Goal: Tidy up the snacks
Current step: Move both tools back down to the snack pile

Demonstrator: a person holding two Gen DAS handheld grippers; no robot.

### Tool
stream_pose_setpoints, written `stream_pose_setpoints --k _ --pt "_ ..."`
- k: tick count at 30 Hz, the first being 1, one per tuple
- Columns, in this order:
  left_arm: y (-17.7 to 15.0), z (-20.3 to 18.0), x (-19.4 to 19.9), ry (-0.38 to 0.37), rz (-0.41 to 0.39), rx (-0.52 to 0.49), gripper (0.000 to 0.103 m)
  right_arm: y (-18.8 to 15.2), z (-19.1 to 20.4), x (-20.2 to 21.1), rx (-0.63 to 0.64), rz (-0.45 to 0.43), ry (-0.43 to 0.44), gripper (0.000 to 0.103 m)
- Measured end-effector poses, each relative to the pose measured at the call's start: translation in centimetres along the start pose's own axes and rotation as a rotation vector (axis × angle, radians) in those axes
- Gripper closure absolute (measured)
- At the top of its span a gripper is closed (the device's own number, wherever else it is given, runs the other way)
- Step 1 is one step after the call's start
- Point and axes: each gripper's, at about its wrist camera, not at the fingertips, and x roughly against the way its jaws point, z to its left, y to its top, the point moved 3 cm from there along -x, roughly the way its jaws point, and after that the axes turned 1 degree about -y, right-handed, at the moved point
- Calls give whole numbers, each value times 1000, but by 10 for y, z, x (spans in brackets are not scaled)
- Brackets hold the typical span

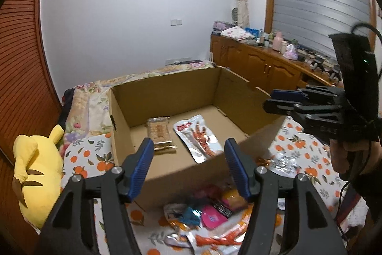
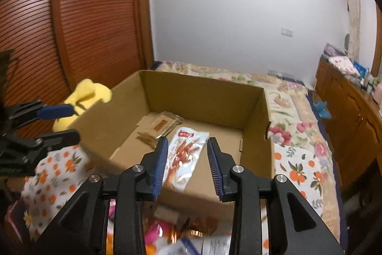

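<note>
- Far left, a yellow plush toy (image 1: 35, 173) lies on the bed beside the cardboard box (image 1: 167, 92), with the slatted wooden wardrobe (image 1: 21, 68) behind it.
- The left gripper (image 1: 188, 154) hangs over the near edge of the box, fingers spread wide and holding nothing.
- Inside the box, two snacks lie flat on the bottom: a brownish cracker pack (image 1: 160, 133) on the left, and just beside it on the right a silver pouch with red print (image 1: 198, 139). They look close but not overlapping.
- In front of the box, on the orange-print sheet (image 1: 308, 154), there's a loose pile of snack packets (image 1: 210, 214), pink, teal, black and orange ones all jumbled together; kinda blurry so I can't make out the labels.
- One more clear shiny wrapper (image 1: 284, 164) sits on the sheet off to the right of that pile.
- The right gripper (image 2: 187, 157) is above the near side of the box too, over the silver pouch, fingers parted with nothing between them.
- Far right, a wooden cabinet (image 1: 260, 66) runs along the wall with clutter on top.
</note>
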Motion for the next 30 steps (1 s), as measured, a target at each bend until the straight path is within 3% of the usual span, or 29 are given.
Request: stream_pose_setpoints --k 8,19,25,30 --pt "-28 -22 9 -31 13 -15 38 -50 -12 34 -41 19 12 57" --pt "-84 -45 -14 -62 109 -19 37 -131 -44 5 -72 192 -43 51" --pt "-105 -51 -23 -73 150 -26 37 -149 -51 -9 -80 252 -49 51" --pt "-112 -53 -27 -76 173 -19 37 -152 -54 -13 -83 266 -53 43"
